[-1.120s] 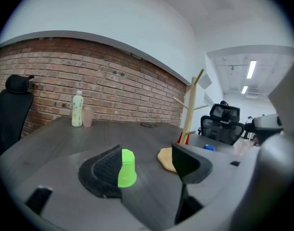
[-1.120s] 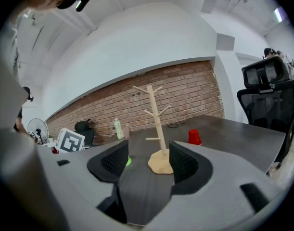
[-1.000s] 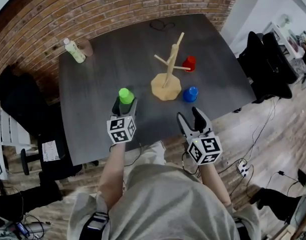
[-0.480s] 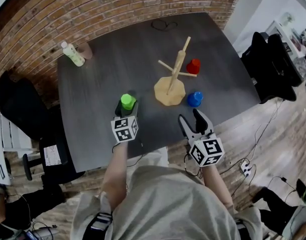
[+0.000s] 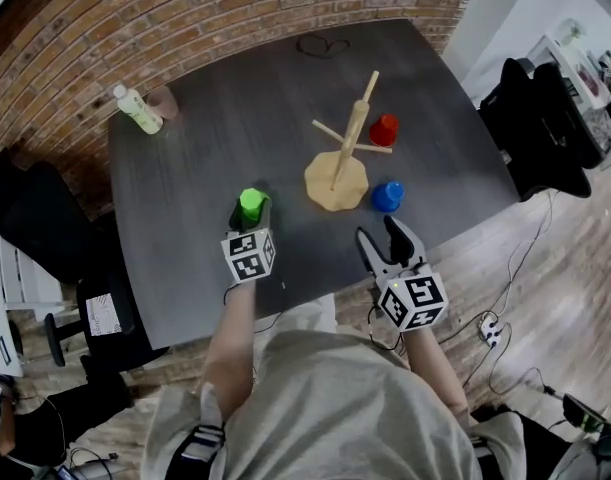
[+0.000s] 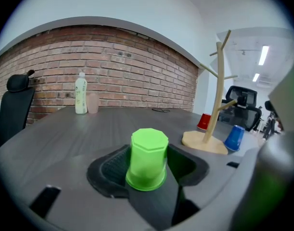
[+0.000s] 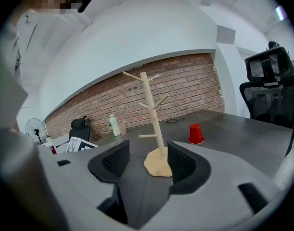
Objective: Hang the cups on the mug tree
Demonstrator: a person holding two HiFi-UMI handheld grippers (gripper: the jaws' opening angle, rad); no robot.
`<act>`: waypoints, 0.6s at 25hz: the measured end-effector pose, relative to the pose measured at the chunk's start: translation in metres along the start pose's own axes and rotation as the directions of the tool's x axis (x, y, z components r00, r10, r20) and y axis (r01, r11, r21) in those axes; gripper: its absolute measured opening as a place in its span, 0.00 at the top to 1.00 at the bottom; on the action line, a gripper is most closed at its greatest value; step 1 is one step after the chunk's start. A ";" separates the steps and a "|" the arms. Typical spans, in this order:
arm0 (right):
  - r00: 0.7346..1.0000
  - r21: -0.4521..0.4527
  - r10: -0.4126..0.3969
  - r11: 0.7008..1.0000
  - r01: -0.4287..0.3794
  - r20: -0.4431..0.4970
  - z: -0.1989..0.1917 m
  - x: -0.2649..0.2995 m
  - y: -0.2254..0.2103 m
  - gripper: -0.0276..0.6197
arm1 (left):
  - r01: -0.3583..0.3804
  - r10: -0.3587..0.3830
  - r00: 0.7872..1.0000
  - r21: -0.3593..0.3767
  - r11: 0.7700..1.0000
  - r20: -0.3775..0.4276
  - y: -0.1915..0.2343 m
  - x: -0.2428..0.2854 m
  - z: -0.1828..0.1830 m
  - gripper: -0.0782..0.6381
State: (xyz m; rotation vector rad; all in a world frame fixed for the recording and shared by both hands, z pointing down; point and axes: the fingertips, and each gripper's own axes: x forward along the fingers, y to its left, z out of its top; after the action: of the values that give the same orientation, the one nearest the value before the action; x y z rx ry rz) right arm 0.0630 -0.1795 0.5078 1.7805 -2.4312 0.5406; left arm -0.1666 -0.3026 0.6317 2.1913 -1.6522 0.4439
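A green cup stands upside down on the dark table, near its front edge. My left gripper has its jaws on either side of it. They have just been closing and the pads now lie against the cup. The wooden mug tree stands mid-table with bare branches. A red cup sits upside down behind it and a blue cup to its right. My right gripper hovers open and empty at the front edge, pointing at the tree.
A pale bottle and a pinkish cup stand at the table's far left corner. A coiled cable lies at the far edge. Black office chairs stand left and right of the table.
The left gripper has sunk around the green cup and its jaws have narrowed onto it. The right gripper has barely shifted.
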 end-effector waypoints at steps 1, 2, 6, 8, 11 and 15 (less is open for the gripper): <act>1.000 0.000 -0.002 1.000 0.002 0.001 0.000 -0.001 -0.001 0.58 | 0.003 -0.003 1.000 0.004 1.000 0.000 -0.001 0.000 0.000 0.56; 1.000 0.000 -0.004 1.000 0.004 0.001 -0.001 -0.001 -0.001 0.58 | 0.007 -0.007 1.000 0.008 1.000 0.002 -0.002 -0.001 0.000 0.56; 1.000 -0.002 -0.009 1.000 0.009 -0.001 -0.001 -0.003 -0.002 0.58 | 0.022 -0.022 1.000 0.014 1.000 0.020 -0.005 -0.003 0.009 0.57; 1.000 -0.002 -0.009 1.000 0.009 -0.002 -0.001 -0.005 -0.001 0.58 | 0.035 -0.035 0.999 0.008 0.999 0.035 -0.007 -0.007 0.017 0.57; 1.000 -0.005 -0.010 1.000 0.010 0.007 0.002 -0.008 -0.001 0.58 | 0.061 -0.062 0.996 0.007 0.998 0.069 -0.014 -0.012 0.034 0.57; 0.999 -0.004 -0.023 1.000 0.023 0.027 0.008 -0.016 -0.004 0.58 | 0.101 -0.103 0.988 0.021 0.995 0.117 -0.028 -0.019 0.065 0.57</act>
State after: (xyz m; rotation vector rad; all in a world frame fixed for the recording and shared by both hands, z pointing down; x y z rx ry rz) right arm 0.0726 -0.1685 0.4973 1.8240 -2.4240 0.5118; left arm -0.1428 -0.3100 0.5630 2.3415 -1.5908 0.3047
